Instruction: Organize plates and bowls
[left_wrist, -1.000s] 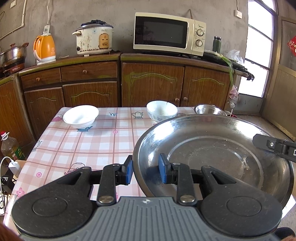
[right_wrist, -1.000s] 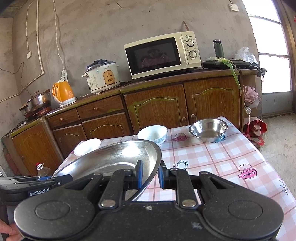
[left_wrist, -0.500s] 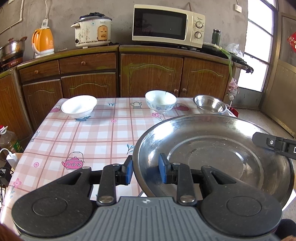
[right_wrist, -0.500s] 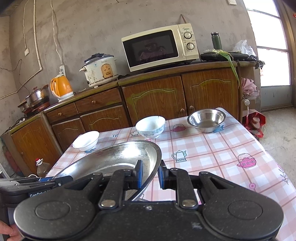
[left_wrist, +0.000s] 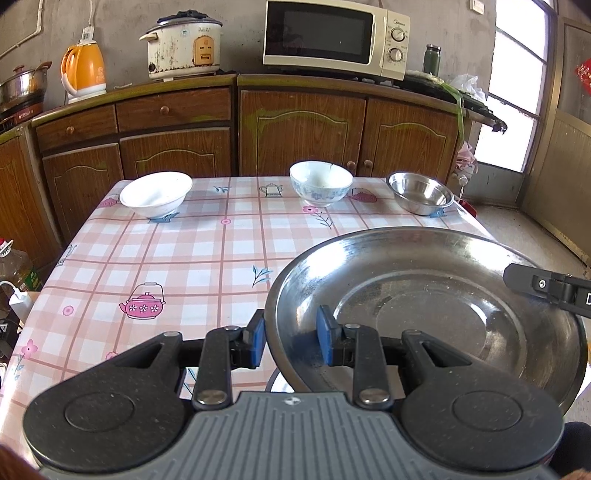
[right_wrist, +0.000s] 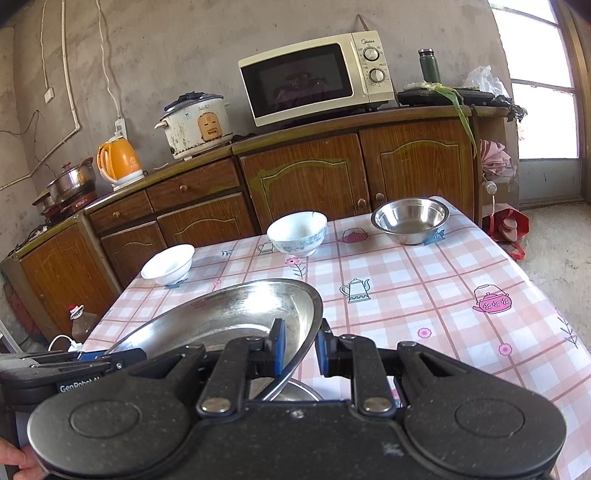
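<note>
Nearest, both grippers clamp the rim of one large steel plate, held level over the near right part of the surface. The left gripper pinches the plate's near-left rim, one blue pad outside and one inside the wall. The right gripper grips the opposite rim the same way, with the rim running up between its pads. Under the plate, the curved edge of another steel dish peeks out; what it is cannot be told.

The plate looks stiff, thin-walled and fairly light for its width, but polished and slick, so a one-sided pinch would probably let it tip or slide. Two holds on opposite rims seem the safest way to carry it, kept flat.

Farther off, along the back edge of the checked cloth, three bowls stand well apart: a plain white bowl on the left, a blue-patterned bowl in the middle, and a small steel bowl on the right. The two white ones look like china and would chip if knocked; the steel one should stand rougher handling.
</note>
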